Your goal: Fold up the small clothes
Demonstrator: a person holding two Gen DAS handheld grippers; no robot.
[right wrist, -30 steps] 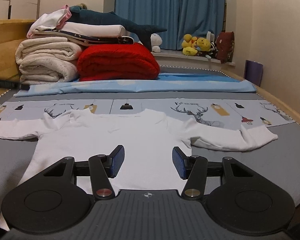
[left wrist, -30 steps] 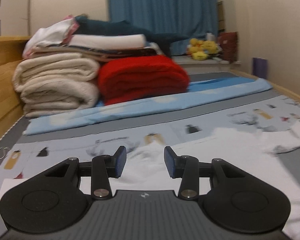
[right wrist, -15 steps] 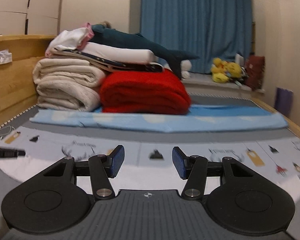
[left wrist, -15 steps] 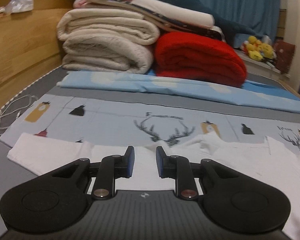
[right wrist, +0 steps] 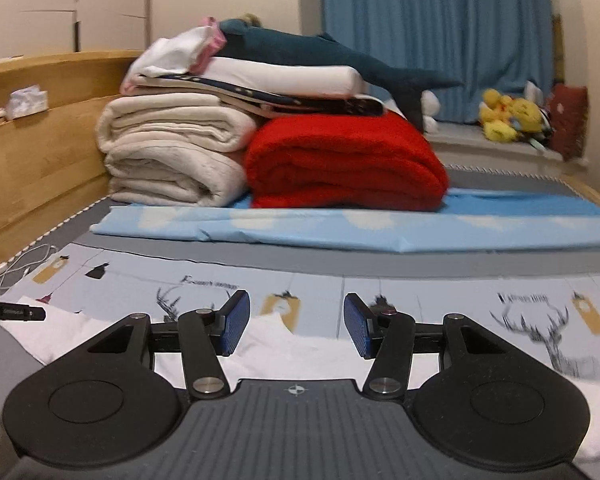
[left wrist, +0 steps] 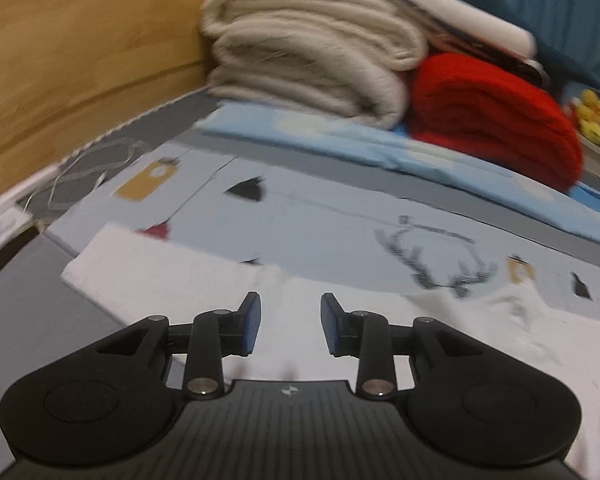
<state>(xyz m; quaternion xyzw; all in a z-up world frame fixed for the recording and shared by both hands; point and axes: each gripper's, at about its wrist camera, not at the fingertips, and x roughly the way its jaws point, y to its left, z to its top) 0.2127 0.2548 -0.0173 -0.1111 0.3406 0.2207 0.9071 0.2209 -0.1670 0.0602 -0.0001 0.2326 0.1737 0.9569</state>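
Grey bedding (left wrist: 40,320) is being used as the folding surface, with a white shirt (left wrist: 204,280) lying flat in front of a red blanket (right wrist: 344,164). Left gripper (left wrist: 288,330) and right gripper (right wrist: 296,324) are being held released above it. Judged light and limp, it is best pinched at a sleeve end or hem.

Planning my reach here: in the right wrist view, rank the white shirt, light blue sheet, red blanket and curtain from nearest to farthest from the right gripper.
From the right gripper:
1. white shirt, right under the fingers
2. light blue sheet, across the middle
3. red blanket, on the sheet
4. curtain, at the back
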